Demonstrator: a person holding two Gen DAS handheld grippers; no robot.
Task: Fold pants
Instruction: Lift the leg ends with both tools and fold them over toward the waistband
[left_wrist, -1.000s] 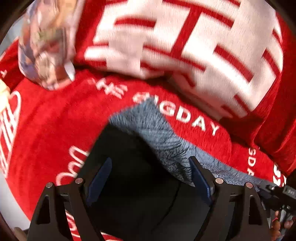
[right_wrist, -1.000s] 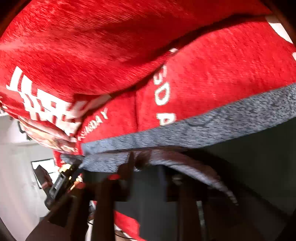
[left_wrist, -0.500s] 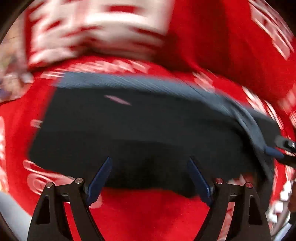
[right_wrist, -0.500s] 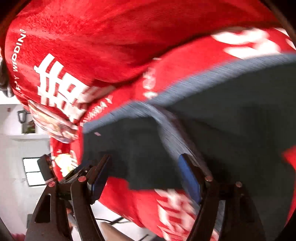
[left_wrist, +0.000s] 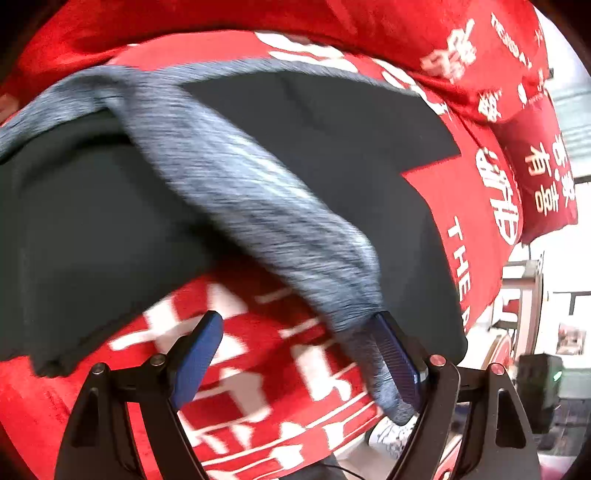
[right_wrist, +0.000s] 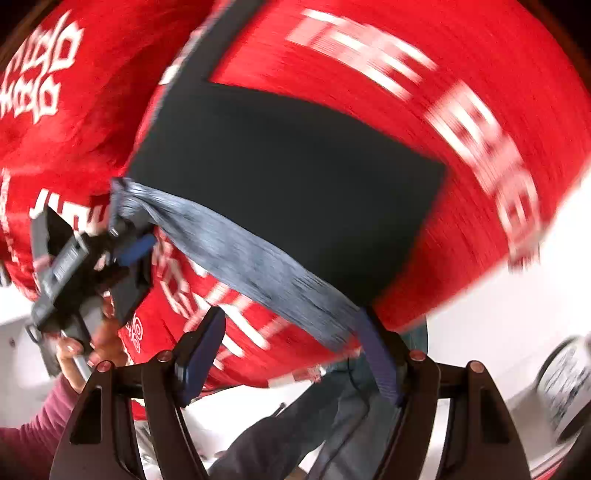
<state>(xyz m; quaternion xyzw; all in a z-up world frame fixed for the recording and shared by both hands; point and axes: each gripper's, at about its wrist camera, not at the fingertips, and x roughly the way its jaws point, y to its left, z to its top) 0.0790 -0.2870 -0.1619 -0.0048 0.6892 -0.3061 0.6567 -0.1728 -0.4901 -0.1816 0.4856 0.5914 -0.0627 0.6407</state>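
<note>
Left wrist: red cover (left_wrist: 476, 206) reads "THE"; both tools' jaws apart, grey waistband (left_wrist: 258, 192) draped across.

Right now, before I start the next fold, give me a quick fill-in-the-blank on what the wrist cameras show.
The dark pants have a ___ waistband.
They lie on a ___ cover with white lettering.
The left gripper has its jaws ___, with the waistband lying against one finger.
Missing words: grey; red; open.
</note>
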